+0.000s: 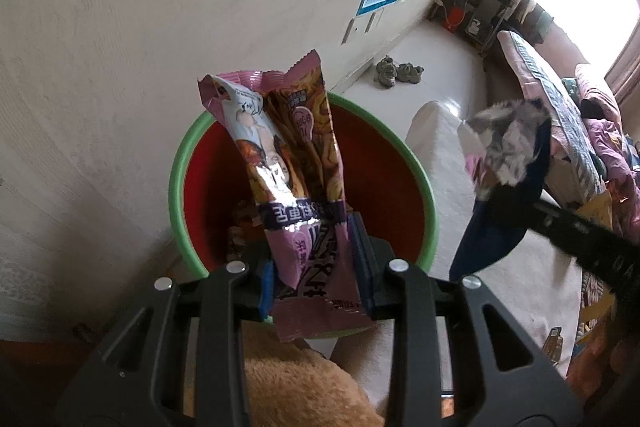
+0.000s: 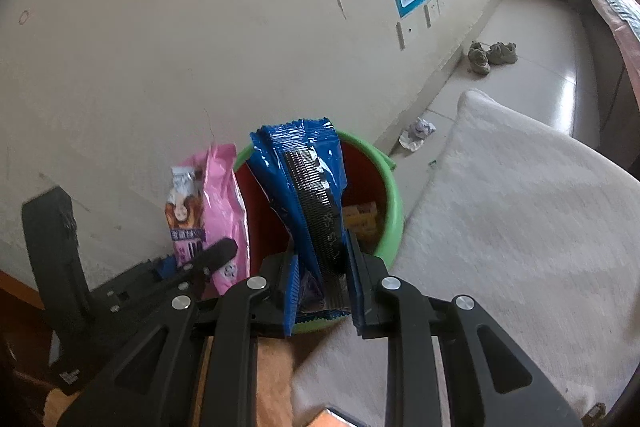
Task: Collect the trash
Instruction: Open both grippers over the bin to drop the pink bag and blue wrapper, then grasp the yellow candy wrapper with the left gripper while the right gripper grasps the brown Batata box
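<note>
A: Both wrappers hang over the bin?

B: Yes. The left gripper (image 1: 316,259) is pinched tight on a pink snack wrapper (image 1: 288,163) near its lower seal, the rest standing up over the red bin with a green rim (image 1: 180,163). The right gripper (image 2: 322,267) is clamped on a blue biscuit wrapper (image 2: 296,163) the same way, over the same bin by the wall.

A: How will they handle?

B: Light, crinkly, slick film, by the look of it. Grip across the flattened seal, where the layers bunch; loose ends may catch on the pads at release.

A: More trash?

B: A crumpled paper (image 2: 418,133) lies on the floor beyond.
</note>
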`<state>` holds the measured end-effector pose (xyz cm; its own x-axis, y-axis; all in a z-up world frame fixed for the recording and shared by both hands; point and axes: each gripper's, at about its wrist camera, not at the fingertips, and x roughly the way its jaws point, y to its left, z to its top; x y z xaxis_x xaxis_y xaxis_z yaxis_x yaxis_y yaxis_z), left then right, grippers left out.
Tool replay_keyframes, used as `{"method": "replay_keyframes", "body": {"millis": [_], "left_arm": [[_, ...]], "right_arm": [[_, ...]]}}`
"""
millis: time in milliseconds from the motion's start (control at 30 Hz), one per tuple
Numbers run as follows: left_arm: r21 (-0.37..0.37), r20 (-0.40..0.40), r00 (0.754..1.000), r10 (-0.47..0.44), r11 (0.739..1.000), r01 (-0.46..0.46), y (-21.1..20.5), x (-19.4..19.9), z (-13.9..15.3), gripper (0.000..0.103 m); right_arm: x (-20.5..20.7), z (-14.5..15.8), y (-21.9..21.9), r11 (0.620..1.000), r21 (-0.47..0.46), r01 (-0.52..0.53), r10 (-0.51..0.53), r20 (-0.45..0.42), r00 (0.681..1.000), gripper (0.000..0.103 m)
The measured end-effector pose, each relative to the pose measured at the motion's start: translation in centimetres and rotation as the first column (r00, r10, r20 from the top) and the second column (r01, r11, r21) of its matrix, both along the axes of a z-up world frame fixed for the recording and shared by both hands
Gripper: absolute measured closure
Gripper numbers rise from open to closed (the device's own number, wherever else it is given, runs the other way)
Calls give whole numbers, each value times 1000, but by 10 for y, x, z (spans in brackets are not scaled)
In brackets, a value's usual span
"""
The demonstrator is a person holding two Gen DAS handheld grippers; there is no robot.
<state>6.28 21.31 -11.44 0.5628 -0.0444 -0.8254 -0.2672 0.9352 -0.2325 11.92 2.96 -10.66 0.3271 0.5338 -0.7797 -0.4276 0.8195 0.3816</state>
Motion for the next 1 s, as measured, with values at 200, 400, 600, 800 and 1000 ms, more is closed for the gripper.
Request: {"method": "replay_keyframes", "body": {"millis": [200, 400, 600, 800, 1000], "left_arm": [[4, -29, 1000, -6, 1000, 6, 4, 4, -9, 66], [-20, -41, 998, 50, 999, -51, 10, 1, -13, 48], [-5, -38, 999, 22, 1000, -22, 0, -5, -8, 48], [14, -21, 999, -34, 999, 34, -27, -14, -2, 48], [-9, -5, 979, -201, 979, 201, -89, -15, 5, 44]], "right_arm": [[8, 4, 12, 1000, -2, -7, 7, 12, 1000, 76], [10, 8, 15, 1000, 6, -8, 8, 33, 999, 50], [2, 17, -10, 1000, 9, 13, -13, 42, 999, 48], [-24, 33, -92, 992, -31, 122, -119, 71, 990, 43], [-65, 40, -206, 934, -120, 337, -323, 117, 939, 36]]}}
